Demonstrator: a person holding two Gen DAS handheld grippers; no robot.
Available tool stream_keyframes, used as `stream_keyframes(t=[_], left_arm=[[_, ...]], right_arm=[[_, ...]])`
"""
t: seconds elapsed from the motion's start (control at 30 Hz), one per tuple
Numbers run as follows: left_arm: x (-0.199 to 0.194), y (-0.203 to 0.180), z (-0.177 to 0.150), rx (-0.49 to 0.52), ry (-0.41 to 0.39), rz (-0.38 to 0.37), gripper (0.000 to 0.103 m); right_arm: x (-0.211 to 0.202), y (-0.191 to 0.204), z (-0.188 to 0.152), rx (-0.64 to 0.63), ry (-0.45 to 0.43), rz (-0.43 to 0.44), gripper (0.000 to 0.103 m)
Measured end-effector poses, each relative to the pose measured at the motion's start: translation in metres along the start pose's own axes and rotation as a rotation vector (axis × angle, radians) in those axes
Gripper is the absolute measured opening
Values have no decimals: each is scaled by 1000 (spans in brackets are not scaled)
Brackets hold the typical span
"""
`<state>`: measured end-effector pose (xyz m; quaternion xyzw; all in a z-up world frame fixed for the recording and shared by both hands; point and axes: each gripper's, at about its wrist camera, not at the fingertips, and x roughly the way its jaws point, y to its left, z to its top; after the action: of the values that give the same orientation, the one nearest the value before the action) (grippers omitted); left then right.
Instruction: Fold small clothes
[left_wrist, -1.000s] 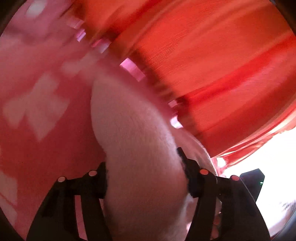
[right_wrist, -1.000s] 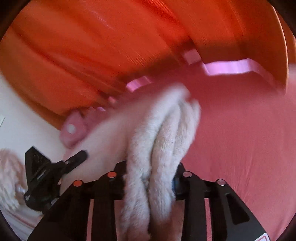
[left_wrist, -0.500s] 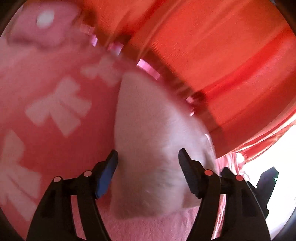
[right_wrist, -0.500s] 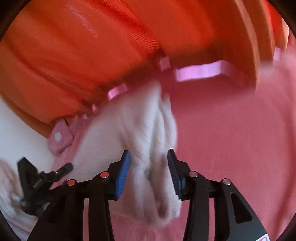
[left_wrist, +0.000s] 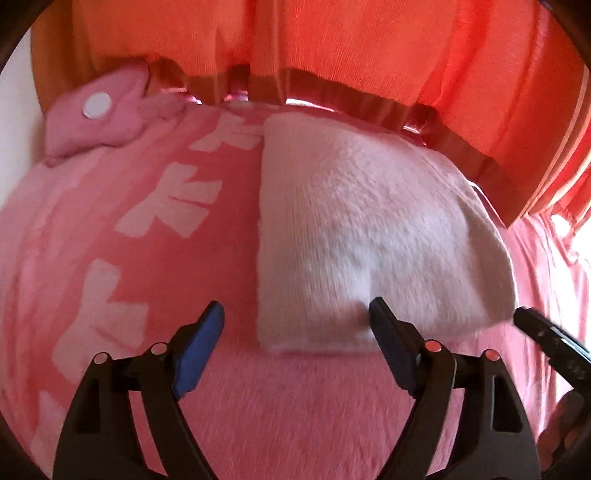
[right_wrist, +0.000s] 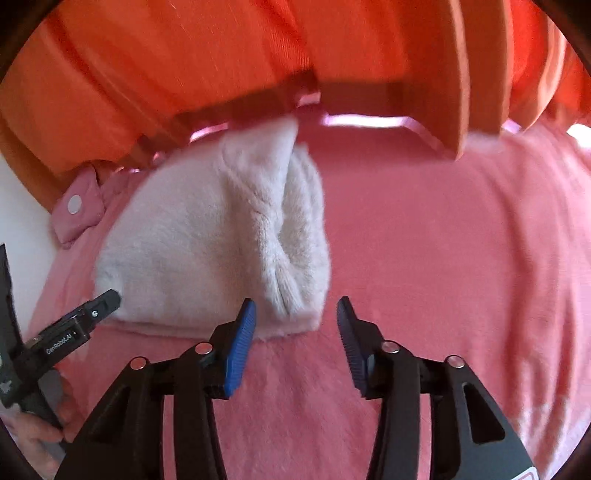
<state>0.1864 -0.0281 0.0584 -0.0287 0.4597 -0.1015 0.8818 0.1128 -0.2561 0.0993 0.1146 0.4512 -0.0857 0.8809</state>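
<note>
Both grippers are angled downward; the left gripper (left_wrist: 295, 317) and right gripper (right_wrist: 295, 314) have just been opening, nothing gripped.

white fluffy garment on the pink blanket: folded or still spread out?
Folded. The white garment lies as a compact block on the pink blanket, with stacked layers showing along its right edge in the right wrist view. Neither gripper holds it.

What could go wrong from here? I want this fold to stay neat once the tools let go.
1. The folded white fleece garment has thick, puffy layers at its right edge; released, they may spring open.
2. The left gripper, whose jaws have just been opening, has one finger at the garment's near hem and could snag it while withdrawing.
3. The right gripper, jaws also just opening, straddles the near corner and could drag it.
</note>
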Motion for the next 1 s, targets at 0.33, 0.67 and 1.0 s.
stream_keyframes(t=[0.33,0.67,1.0], left_arm=[[-31,-16,-64,5,-42,105,95],[-23,-45,-101,83,-60,170,95],[-15,-42,-98,45,-71,188,95]], right_arm=[[-13,10,-54,0,-24,-106,80],[-7,37,-80,-51,-82,-214,81],[13,36,-84,-14,-26,-193,81]])
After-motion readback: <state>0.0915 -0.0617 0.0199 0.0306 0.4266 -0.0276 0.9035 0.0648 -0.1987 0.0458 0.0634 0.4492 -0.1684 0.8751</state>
